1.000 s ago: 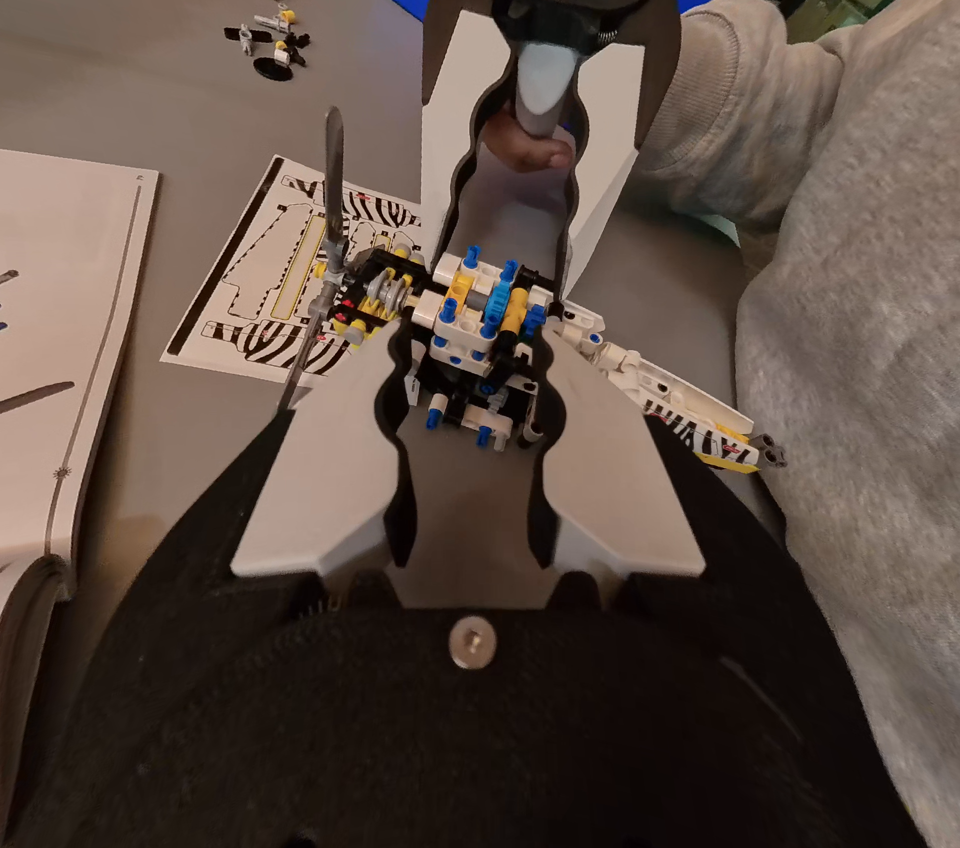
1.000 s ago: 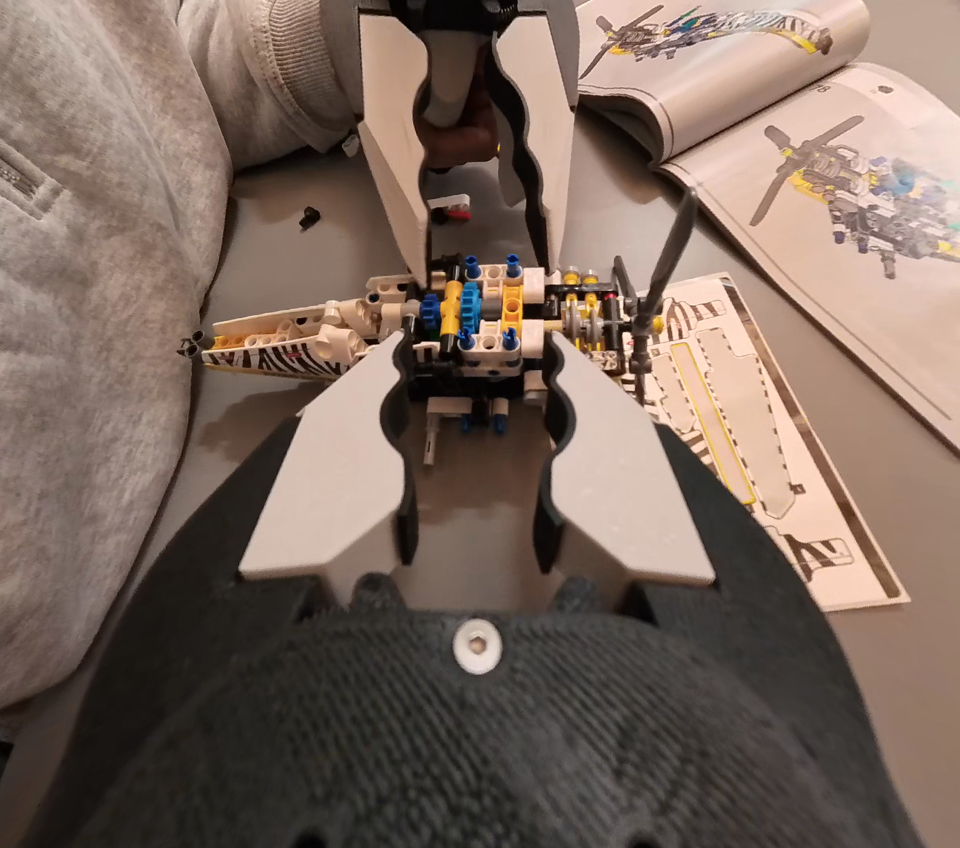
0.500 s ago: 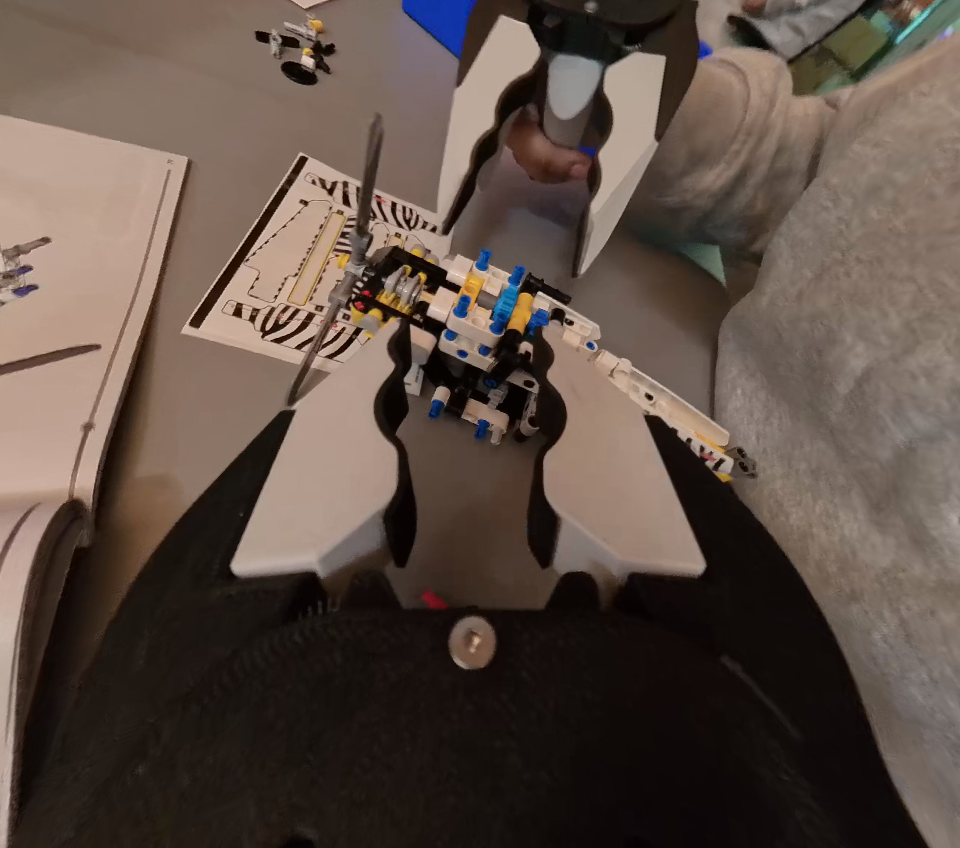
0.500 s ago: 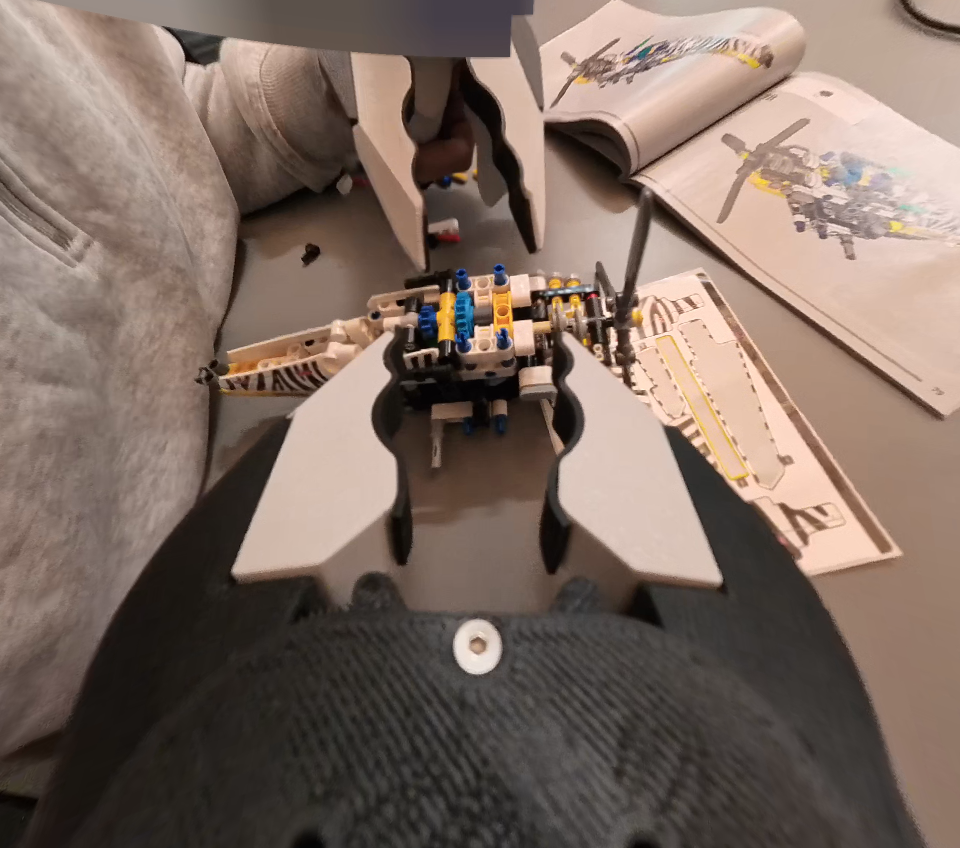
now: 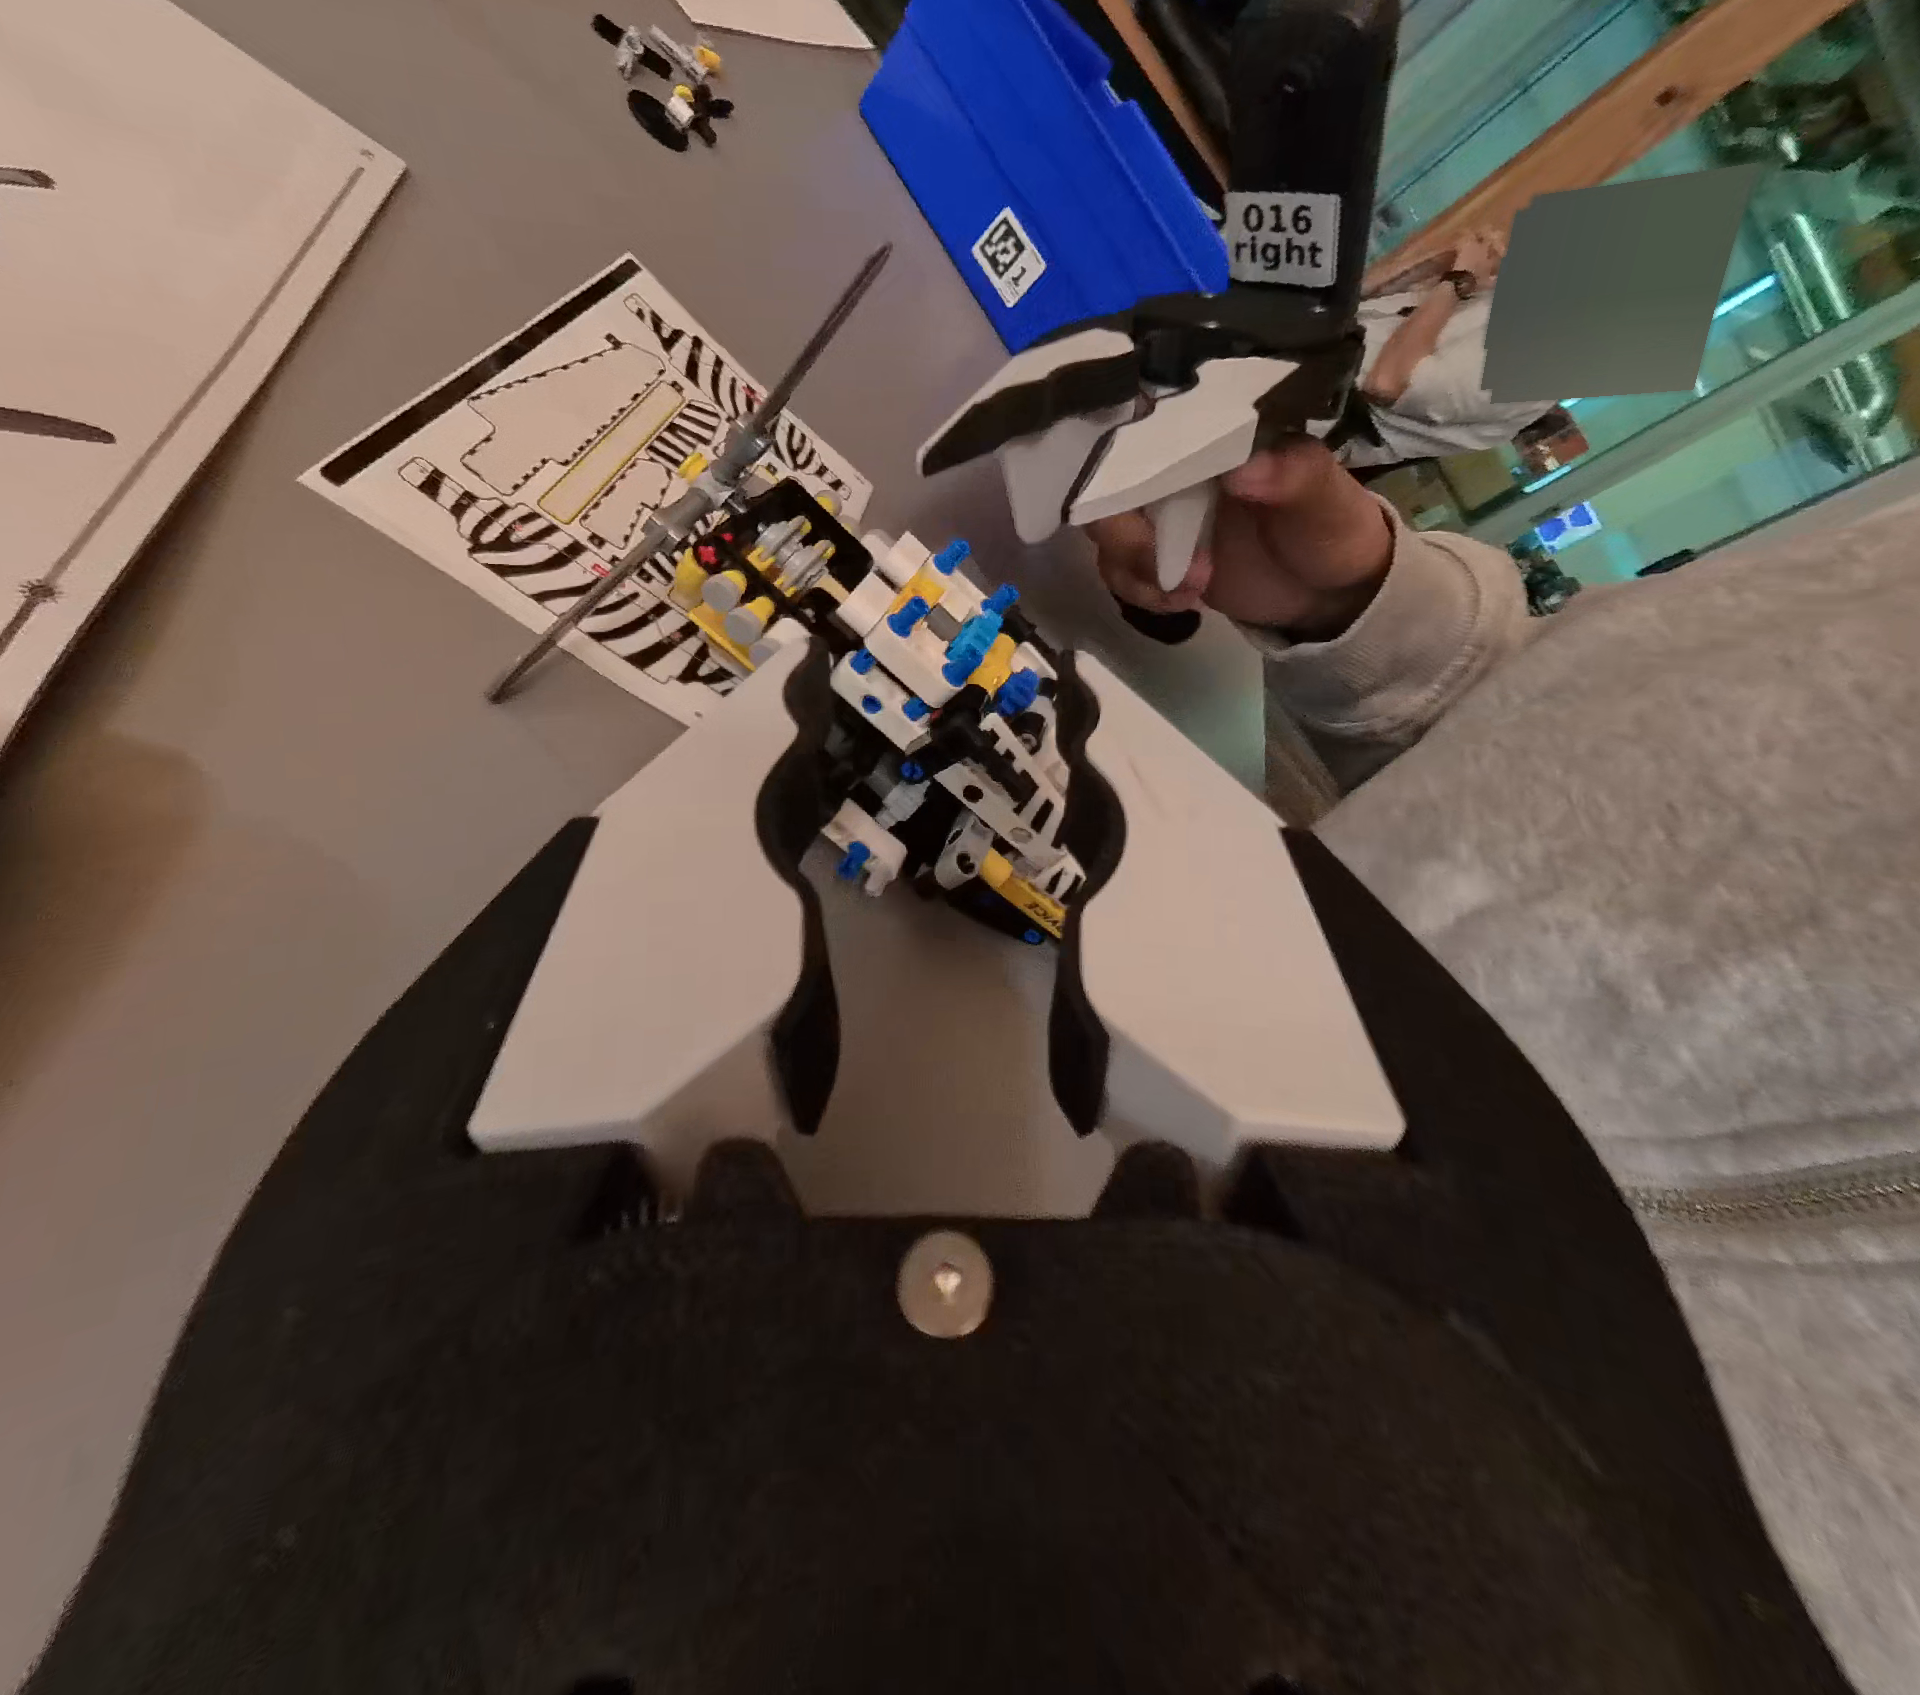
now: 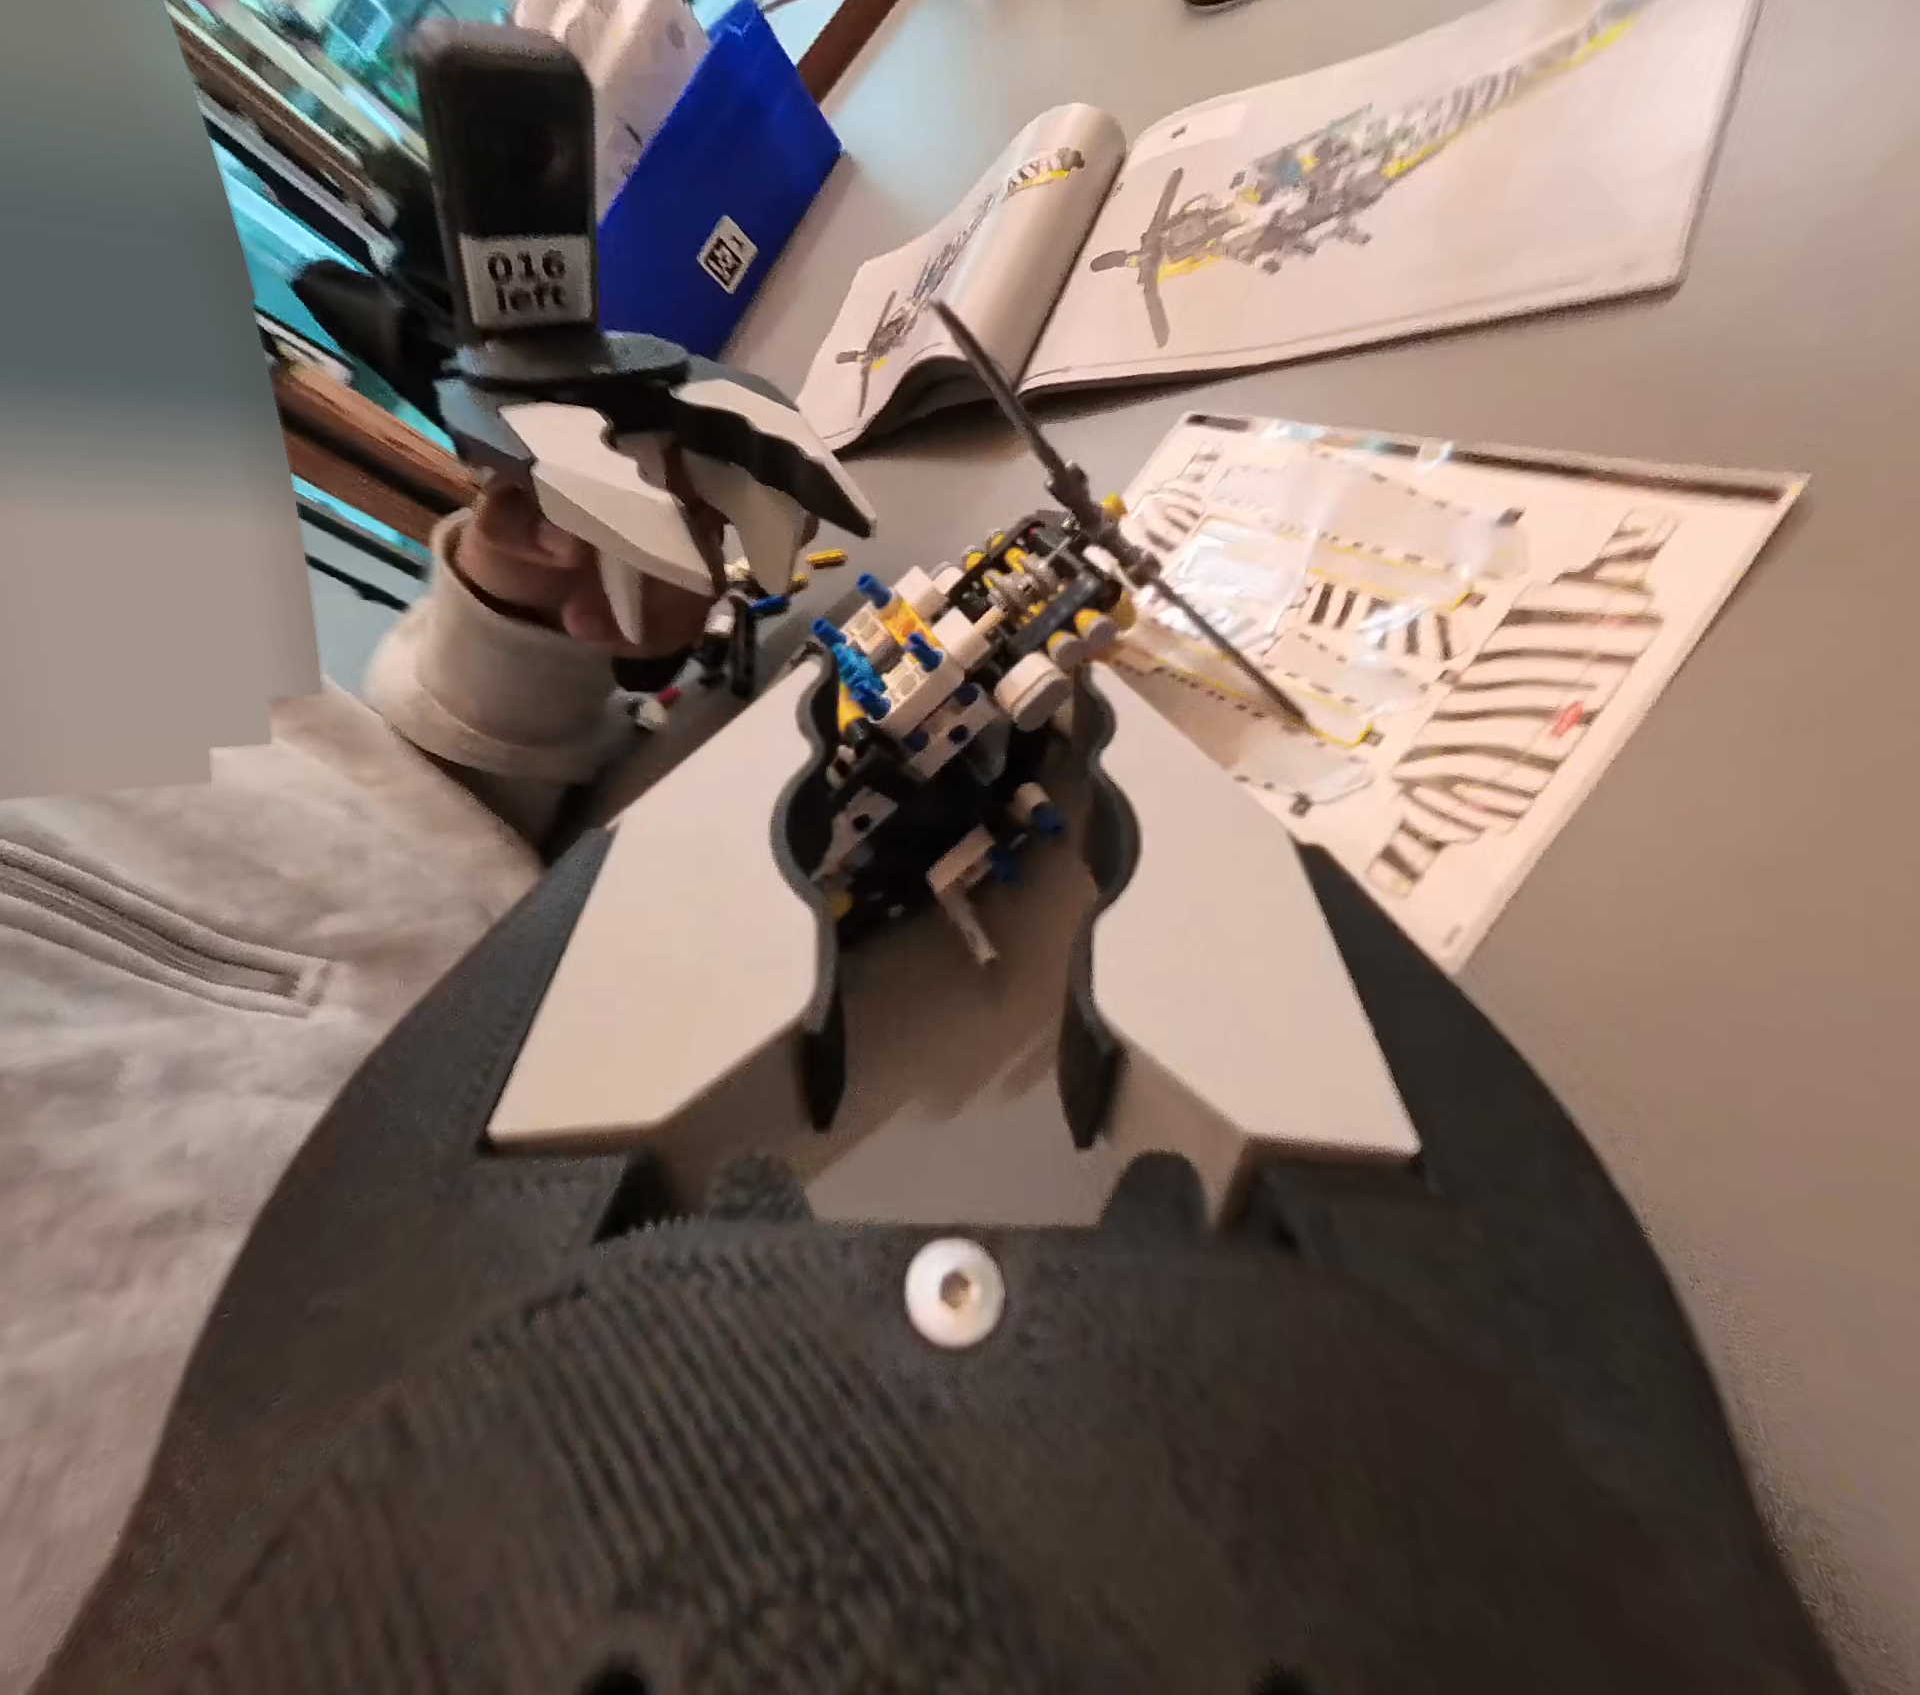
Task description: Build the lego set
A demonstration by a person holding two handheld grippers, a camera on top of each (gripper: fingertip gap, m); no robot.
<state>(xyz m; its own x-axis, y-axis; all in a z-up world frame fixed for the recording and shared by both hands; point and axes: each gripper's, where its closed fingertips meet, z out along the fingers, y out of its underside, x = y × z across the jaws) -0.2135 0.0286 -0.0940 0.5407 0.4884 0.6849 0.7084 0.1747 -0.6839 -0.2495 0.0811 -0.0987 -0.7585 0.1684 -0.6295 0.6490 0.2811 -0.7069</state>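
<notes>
The lego model point(image 5: 925, 679), a part-built helicopter in white, black and yellow with blue pins and a grey rotor blade, sits in the gap of my left gripper point(image 5: 940, 663), tail towards the camera. The pads close against its sides. In the right wrist view the same model point(image 6: 935, 679) fills the gap of my right gripper point(image 6: 956, 679), underside towards the camera. Each view shows the other gripper raised and farther off: the right gripper point(image 5: 982, 492) and the left gripper point(image 6: 831, 544) have their tips just above the model. Whether those tips touch it is unclear.
A zebra-striped sticker sheet point(image 5: 582, 440) lies beyond the model, and an open instruction booklet point(image 6: 1299, 243) lies behind that. A blue bin point(image 5: 1039, 128) stands at the back. Loose small parts point(image 5: 670, 76) lie far off, more point(image 6: 738, 637) under the left hand. The person's grey sleeve point(image 5: 1558, 918) is close by.
Both views have swung up and turned, so the room behind now shows. The other gripper has drawn back and looks smaller in each view. The model has turned within the finger gaps.
</notes>
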